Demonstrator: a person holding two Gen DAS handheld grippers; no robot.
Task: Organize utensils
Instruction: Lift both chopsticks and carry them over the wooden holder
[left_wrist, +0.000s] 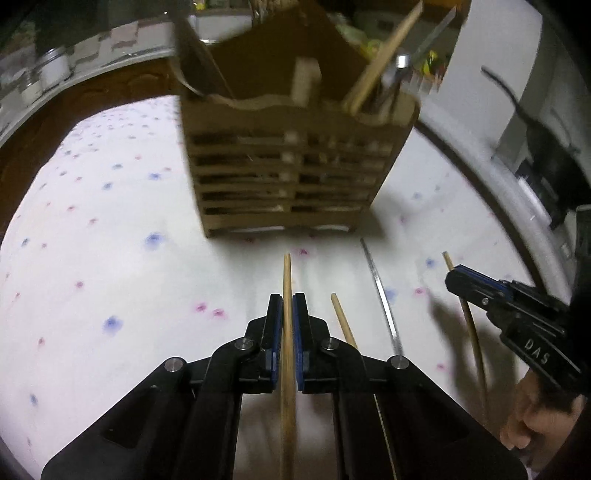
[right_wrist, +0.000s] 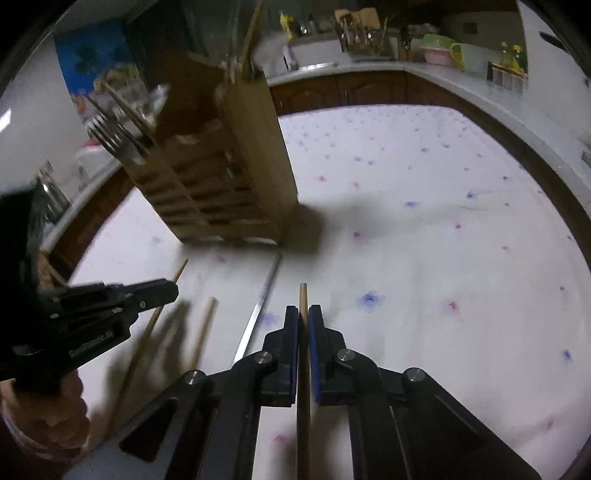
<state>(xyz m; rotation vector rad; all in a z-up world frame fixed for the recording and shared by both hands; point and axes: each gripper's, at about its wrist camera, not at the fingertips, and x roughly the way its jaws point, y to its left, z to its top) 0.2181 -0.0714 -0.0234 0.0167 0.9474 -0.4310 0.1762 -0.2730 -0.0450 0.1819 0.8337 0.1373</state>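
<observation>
Blurring hides most of the caddy (left_wrist: 291, 162) in the left wrist view; its slatted front shows, but what stands behind the slats cannot be made out. A wooden stick (left_wrist: 384, 55) and a metal handle (left_wrist: 400, 70) lean out of its right compartment. The left gripper (left_wrist: 287, 321) is clamped on a chopstick (left_wrist: 287, 280) whose near end runs out of frame. Beside it on the flowered cloth (left_wrist: 110, 258) lie a second chopstick (left_wrist: 341, 319) and a thin metal rod (left_wrist: 380, 291), both partly covered by the gripper's body. The right gripper (left_wrist: 452, 278) is closed on another chopstick at the right.

In the right wrist view the caddy (right_wrist: 236, 173) is smeared too; forks (right_wrist: 110, 136) poke from its left compartment. The right gripper (right_wrist: 303, 325) pinches its chopstick (right_wrist: 303, 299). The left gripper (right_wrist: 171, 291) enters at the left, its fingertips overlapping its chopstick.
</observation>
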